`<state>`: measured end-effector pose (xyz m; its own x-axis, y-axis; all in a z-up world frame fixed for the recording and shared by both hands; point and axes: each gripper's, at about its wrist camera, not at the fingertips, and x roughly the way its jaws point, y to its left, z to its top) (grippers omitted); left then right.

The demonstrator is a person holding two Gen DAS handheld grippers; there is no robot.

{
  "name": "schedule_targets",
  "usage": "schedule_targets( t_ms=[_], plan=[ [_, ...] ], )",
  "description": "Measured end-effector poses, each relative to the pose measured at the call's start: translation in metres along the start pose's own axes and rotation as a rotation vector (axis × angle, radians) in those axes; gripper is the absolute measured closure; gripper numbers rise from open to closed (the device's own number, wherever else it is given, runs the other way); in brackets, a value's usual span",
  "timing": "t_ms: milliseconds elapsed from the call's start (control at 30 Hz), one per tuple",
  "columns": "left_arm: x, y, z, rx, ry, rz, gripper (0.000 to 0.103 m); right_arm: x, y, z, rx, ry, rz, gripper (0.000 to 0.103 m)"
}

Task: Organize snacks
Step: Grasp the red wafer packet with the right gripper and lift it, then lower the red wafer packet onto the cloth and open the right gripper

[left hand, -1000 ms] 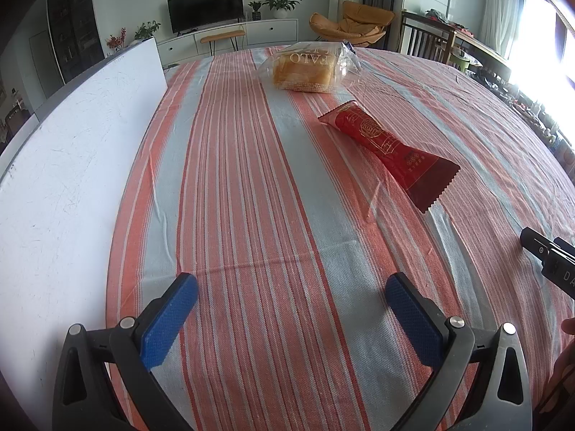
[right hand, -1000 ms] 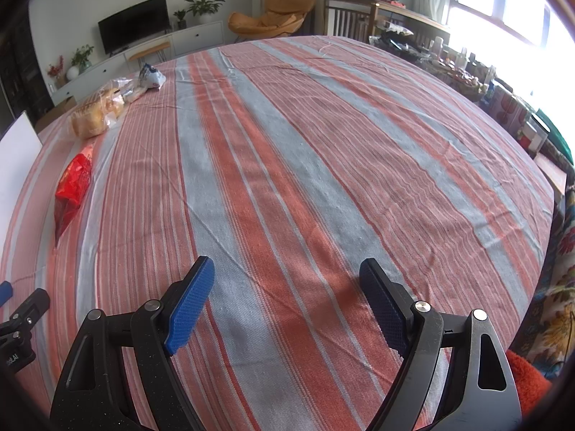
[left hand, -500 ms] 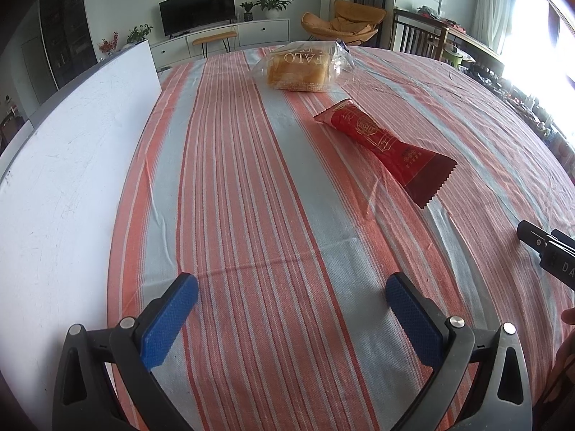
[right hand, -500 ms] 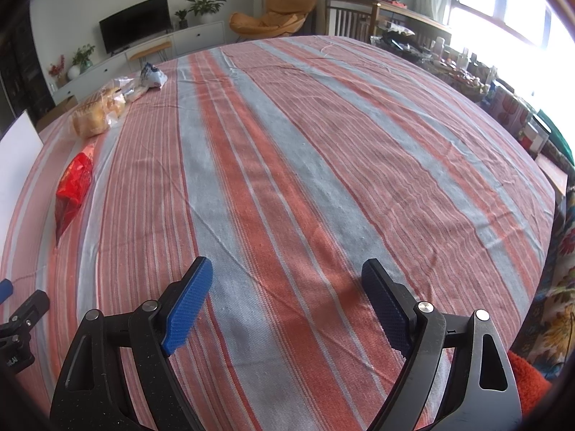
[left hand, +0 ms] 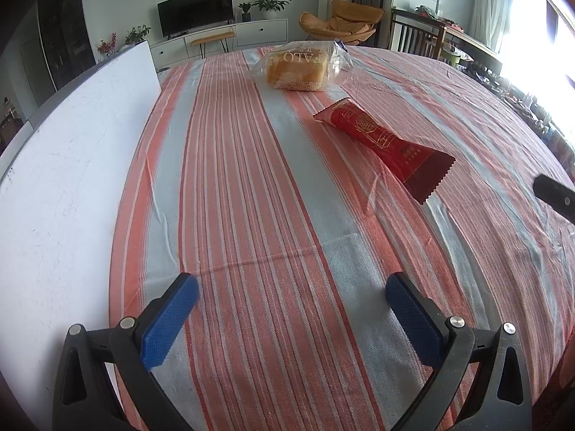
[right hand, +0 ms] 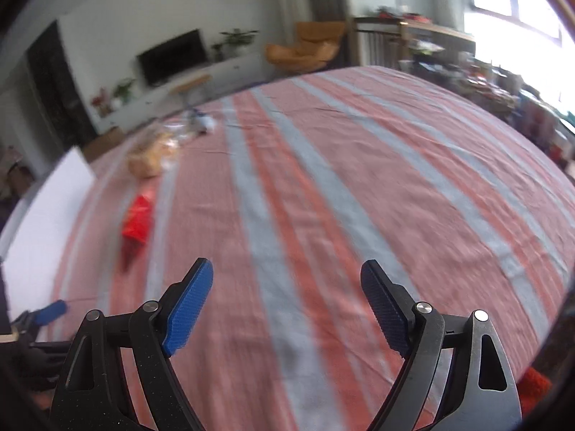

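In the left wrist view, a white board (left hand: 68,165) fills the left side of the frame, standing along the edge of the striped cloth (left hand: 251,197). It may be meant as the place to line the snacks up, though that is only a guess. At bottom centre the left gripper (left hand: 291,318) hangs over bare cloth with its jaws spread wide and nothing between them, aimed up the table toward the snacks. At upper centre lies the bread bag (left hand: 300,70), and just right of centre the red packet (left hand: 386,143), flat and slanted, apart from the bread.

In the blurred right wrist view, the bread (right hand: 151,156) and the packet (right hand: 136,222) sit at centre left. The right gripper (right hand: 287,305) at bottom centre is also spread and empty, well short of either snack. Nothing is yet picked up.
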<state>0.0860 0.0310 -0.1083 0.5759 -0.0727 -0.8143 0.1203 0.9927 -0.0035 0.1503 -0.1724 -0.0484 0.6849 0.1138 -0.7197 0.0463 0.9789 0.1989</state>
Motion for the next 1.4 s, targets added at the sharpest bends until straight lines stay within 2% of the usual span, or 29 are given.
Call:
schedule_targets(
  t_ms=[133, 233, 300, 467, 500, 533, 567, 600, 733, 833, 967, 1067, 1133, 1233, 1267, 1300, 1333, 1400],
  plan=[
    [0.000, 0.000, 0.000, 0.000, 0.000, 0.000, 0.000, 0.032, 0.044, 0.028, -0.096, 0.098, 0.164, 0.016],
    [0.000, 0.000, 0.000, 0.000, 0.000, 0.000, 0.000, 0.068, 0.074, 0.047, -0.143, 0.217, 0.234, 0.018],
    [0.000, 0.000, 0.000, 0.000, 0.000, 0.000, 0.000, 0.090, 0.097, 0.054, -0.202, 0.273, 0.230, 0.019],
    [0.000, 0.000, 0.000, 0.000, 0.000, 0.000, 0.000, 0.124, 0.129, 0.050, -0.298, 0.355, 0.144, 0.021],
    [0.000, 0.000, 0.000, 0.000, 0.000, 0.000, 0.000, 0.126, 0.131, 0.047, -0.312, 0.362, 0.125, 0.034],
    [0.000, 0.000, 0.000, 0.000, 0.000, 0.000, 0.000, 0.124, 0.134, 0.044, -0.338, 0.347, 0.085, 0.040],
    [0.000, 0.000, 0.000, 0.000, 0.000, 0.000, 0.000, 0.124, 0.138, 0.042, -0.369, 0.339, 0.047, 0.059],
    [0.000, 0.000, 0.000, 0.000, 0.000, 0.000, 0.000, 0.121, 0.137, 0.040, -0.380, 0.338, 0.036, 0.070],
    [0.000, 0.000, 0.000, -0.001, 0.000, 0.001, 0.000, 0.106, 0.119, 0.035, -0.333, 0.318, 0.043, 0.074],
    [0.000, 0.000, 0.000, -0.002, 0.000, 0.001, 0.000, 0.085, 0.085, 0.038, -0.270, 0.266, 0.007, 0.074],
    [0.001, 0.000, 0.000, -0.002, -0.001, 0.001, 0.000, 0.060, 0.034, 0.042, -0.172, 0.182, -0.099, 0.074],
    [0.001, 0.000, 0.000, -0.002, -0.001, 0.001, 0.000, 0.058, 0.007, 0.042, -0.141, 0.152, -0.168, 0.074],
    [0.001, 0.001, 0.000, -0.002, -0.001, 0.001, 0.000, 0.060, -0.009, 0.038, -0.116, 0.144, -0.177, 0.073],
    [0.001, 0.001, 0.000, -0.002, -0.001, 0.001, 0.000, 0.062, -0.022, 0.025, -0.070, 0.130, -0.193, 0.063],
    [0.001, 0.001, 0.000, -0.002, 0.000, 0.001, 0.000, 0.059, -0.023, 0.020, -0.066, 0.101, -0.191, 0.055],
    [0.001, 0.001, 0.000, -0.002, -0.001, 0.001, 0.000, 0.057, -0.023, 0.015, -0.071, 0.090, -0.213, 0.036],
    [0.001, 0.001, 0.000, -0.002, -0.001, 0.001, 0.000, 0.057, -0.023, 0.014, -0.069, 0.095, -0.236, 0.029],
    [0.001, 0.001, 0.000, -0.002, -0.001, 0.001, 0.000, 0.057, -0.025, 0.015, -0.063, 0.102, -0.241, 0.024]
  ],
)
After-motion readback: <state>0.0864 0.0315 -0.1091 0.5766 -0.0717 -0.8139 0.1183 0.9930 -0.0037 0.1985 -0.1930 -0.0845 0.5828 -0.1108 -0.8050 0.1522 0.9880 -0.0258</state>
